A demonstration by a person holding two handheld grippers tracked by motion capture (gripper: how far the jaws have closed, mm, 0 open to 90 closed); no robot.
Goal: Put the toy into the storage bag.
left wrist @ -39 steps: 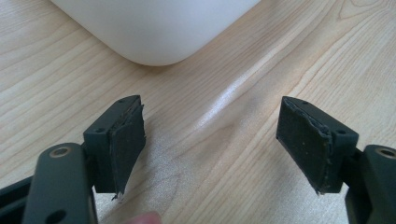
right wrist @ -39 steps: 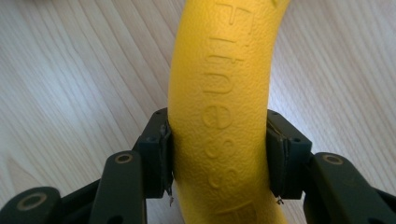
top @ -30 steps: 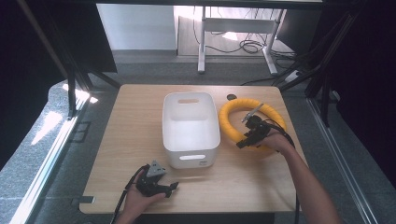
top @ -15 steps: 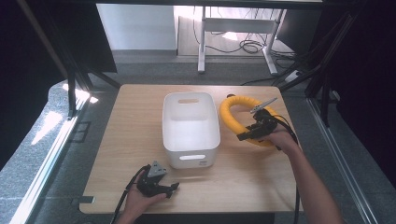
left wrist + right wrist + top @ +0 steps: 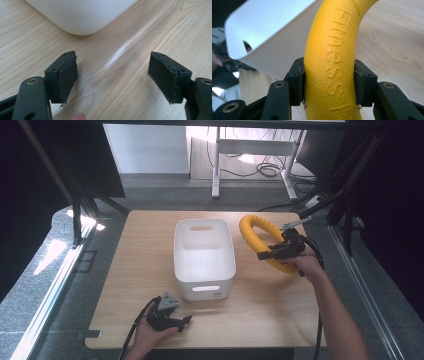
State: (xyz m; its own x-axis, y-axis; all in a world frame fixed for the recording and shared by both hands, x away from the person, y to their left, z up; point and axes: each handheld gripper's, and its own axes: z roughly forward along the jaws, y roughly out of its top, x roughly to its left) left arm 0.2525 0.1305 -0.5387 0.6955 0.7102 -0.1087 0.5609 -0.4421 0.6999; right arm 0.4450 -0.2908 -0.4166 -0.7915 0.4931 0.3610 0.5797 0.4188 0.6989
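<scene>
A yellow foam ring (image 5: 257, 229) marked "Fitness" is lifted off the right side of the wooden table (image 5: 135, 250), tilted up on edge. My right gripper (image 5: 268, 255) is shut on the ring's near arc; in the right gripper view both pads press the yellow tube (image 5: 331, 75) from either side. A white plastic bin (image 5: 202, 262) stands in the middle of the table, to the left of the ring. My left gripper (image 5: 181, 322) rests near the front edge, just short of the bin, its jaws wide apart over bare wood (image 5: 112, 80).
The bin's rounded corner (image 5: 82, 17) lies just beyond the left gripper. Dark frame posts (image 5: 75, 215) stand at the table's left and right. A desk leg and cables (image 5: 265, 167) lie on the floor behind.
The right gripper has risen with the yellow ring, which now stands more upright off the table. The left hand has stayed put.
</scene>
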